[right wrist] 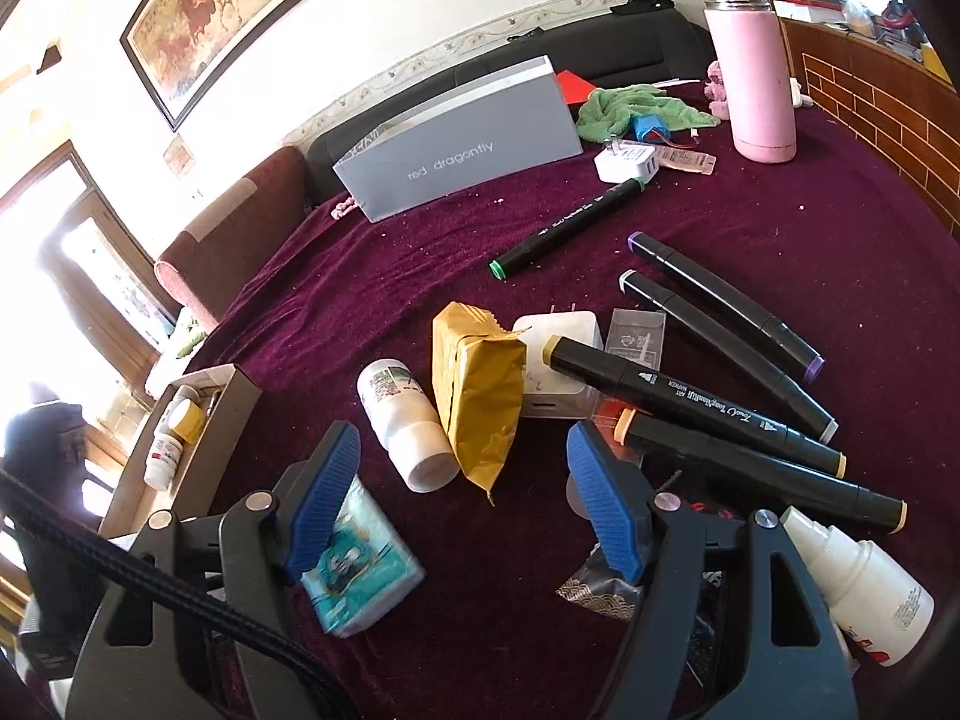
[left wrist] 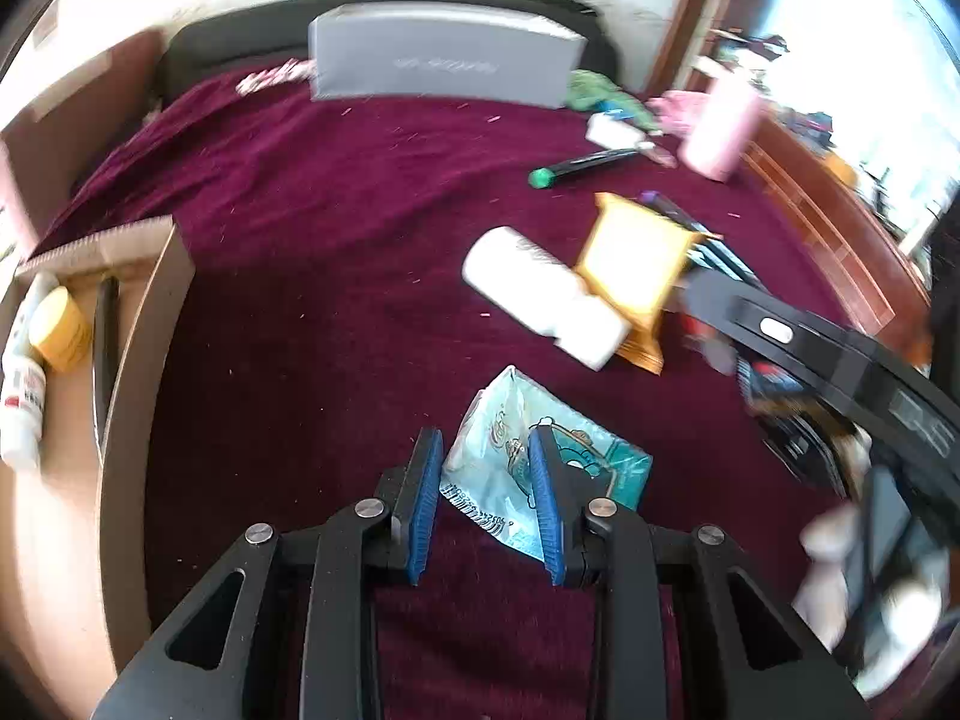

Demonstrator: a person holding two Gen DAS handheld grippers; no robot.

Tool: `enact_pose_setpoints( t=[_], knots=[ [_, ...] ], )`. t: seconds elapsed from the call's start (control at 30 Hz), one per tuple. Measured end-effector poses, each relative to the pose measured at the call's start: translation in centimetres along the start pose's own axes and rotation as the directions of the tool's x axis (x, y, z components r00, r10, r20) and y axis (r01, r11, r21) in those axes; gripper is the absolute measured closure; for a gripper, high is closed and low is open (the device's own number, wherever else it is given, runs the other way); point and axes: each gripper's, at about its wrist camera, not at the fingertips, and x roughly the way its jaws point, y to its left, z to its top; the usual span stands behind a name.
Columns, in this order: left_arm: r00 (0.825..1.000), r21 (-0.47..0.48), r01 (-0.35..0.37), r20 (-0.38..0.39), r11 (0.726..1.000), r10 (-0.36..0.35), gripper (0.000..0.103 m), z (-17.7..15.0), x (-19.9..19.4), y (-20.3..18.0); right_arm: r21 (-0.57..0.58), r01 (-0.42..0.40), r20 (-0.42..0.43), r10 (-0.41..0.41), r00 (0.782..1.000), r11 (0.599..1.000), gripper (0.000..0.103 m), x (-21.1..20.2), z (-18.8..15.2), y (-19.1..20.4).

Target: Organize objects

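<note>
Risk I see: my left hand-held gripper (left wrist: 486,501), open astride the teal packet (left wrist: 543,462), may pinch only slippery film, while my right hand-held gripper (right wrist: 465,504), open and empty, could nudge the white bottle (right wrist: 408,432).

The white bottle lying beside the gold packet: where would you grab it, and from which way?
Probably from above, across the middle of the white bottle, jaws on its two long sides. It lies flat on the cloth, so the round body is the narrowest span. The catch: the gold packet presses against one side, leaving little room there, so the cap end, which looks clearer of the packet, may be easier.
</note>
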Motion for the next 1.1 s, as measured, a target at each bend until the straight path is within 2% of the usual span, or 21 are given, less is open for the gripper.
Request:
enact_pose_setpoints(
  t=[0.1,0.17,0.2,0.23,0.4,0.5,0.67,0.77,0.87,1.1],
  knots=[
    [0.996,0.091,0.089,0.013,0.992,-0.091,0.078,-1.0,-1.9,-0.9,0.009,0.004,-0.004,-0.004,1.000,1.000,0.031,0.1,0.0,-0.2],
    [0.995,0.140,0.087,0.034,0.986,-0.093,0.081,-1.5,-3.2,-1.5,0.013,0.001,-0.003,-0.001,1.000,1.000,0.031,0.1,0.0,-0.3],
    [0.996,0.154,0.069,0.043,0.986,-0.077,0.087,-1.8,-3.6,-1.5,0.012,0.000,-0.002,0.000,1.000,1.000,0.031,0.1,0.0,-0.3],
    [0.997,0.158,0.058,0.049,0.986,-0.067,0.099,-2.0,-4.0,-1.4,0.009,-0.001,-0.001,0.001,1.000,1.000,0.031,0.1,0.0,-0.2],
    [0.994,0.061,0.075,0.074,0.995,-0.080,0.099,-2.8,-5.2,1.2,-0.009,-0.008,-0.003,0.008,1.000,1.000,0.031,0.1,-0.2,0.2],
    [0.996,0.009,0.069,0.060,0.998,-0.070,0.099,-3.3,-5.0,3.0,-0.011,-0.007,-0.002,0.007,1.000,1.000,0.031,0.0,-0.1,0.3],
    [0.992,0.018,0.092,0.088,0.996,-0.093,0.099,-4.2,-6.1,3.6,0.053,-0.036,-0.009,0.036,0.999,0.998,0.031,-1.4,0.4,0.0],
    [0.986,0.007,0.112,0.122,0.994,-0.112,0.099,-4.5,-6.8,4.1,0.020,0.031,-0.007,-0.031,1.000,0.999,0.031,-1.7,1.5,0.8],
    [0.980,-0.015,0.137,0.148,0.990,-0.133,0.099,-4.8,-7.6,4.9,0.015,0.063,-0.023,-0.062,0.998,0.998,0.031,-1.1,2.5,1.3],
    [0.968,-0.047,0.176,0.189,0.983,-0.165,0.099,-5.5,-9.0,6.4,-0.036,0.195,-0.102,-0.197,0.975,0.980,0.031,3.7,4.1,1.8]
  ],
)
